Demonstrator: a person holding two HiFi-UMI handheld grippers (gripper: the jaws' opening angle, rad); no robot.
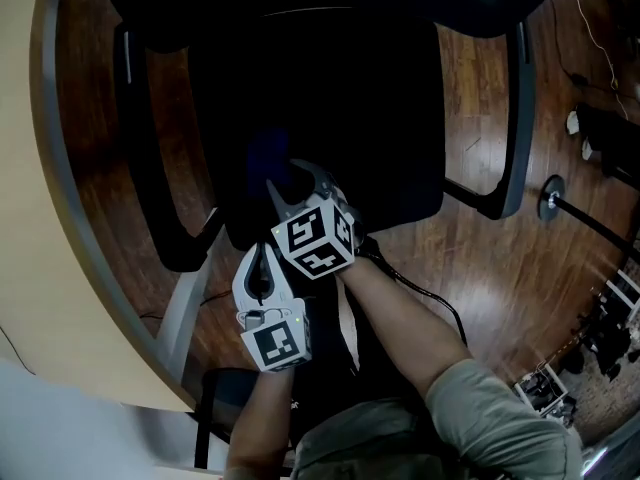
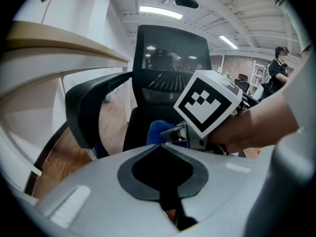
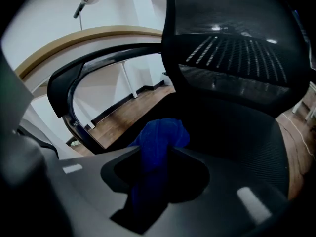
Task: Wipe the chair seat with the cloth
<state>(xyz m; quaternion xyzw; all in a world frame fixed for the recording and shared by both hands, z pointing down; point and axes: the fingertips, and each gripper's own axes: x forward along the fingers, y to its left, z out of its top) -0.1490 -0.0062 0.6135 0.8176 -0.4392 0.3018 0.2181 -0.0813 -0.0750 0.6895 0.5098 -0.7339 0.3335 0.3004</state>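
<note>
The black office chair seat [image 1: 380,118] fills the upper middle of the head view. A blue cloth [image 1: 266,158] lies bunched on its front left part, and my right gripper [image 1: 287,183] is shut on it. In the right gripper view the cloth [image 3: 160,137] is pinched between the jaws, its end hanging back through them, just above the seat [image 3: 237,132]. My left gripper [image 1: 263,250] hovers just behind the right one, off the seat's front edge. It [image 2: 160,144] is shut with nothing in it, looking at the cloth [image 2: 157,130] and the right gripper's marker cube [image 2: 207,102].
A curved beige desk [image 1: 30,218] runs along the left, close to the chair's left armrest [image 1: 150,158]. The right armrest [image 1: 515,118] and mesh backrest [image 3: 237,48] border the seat. On the wooden floor stand a pole base [image 1: 550,198] and cables at far right.
</note>
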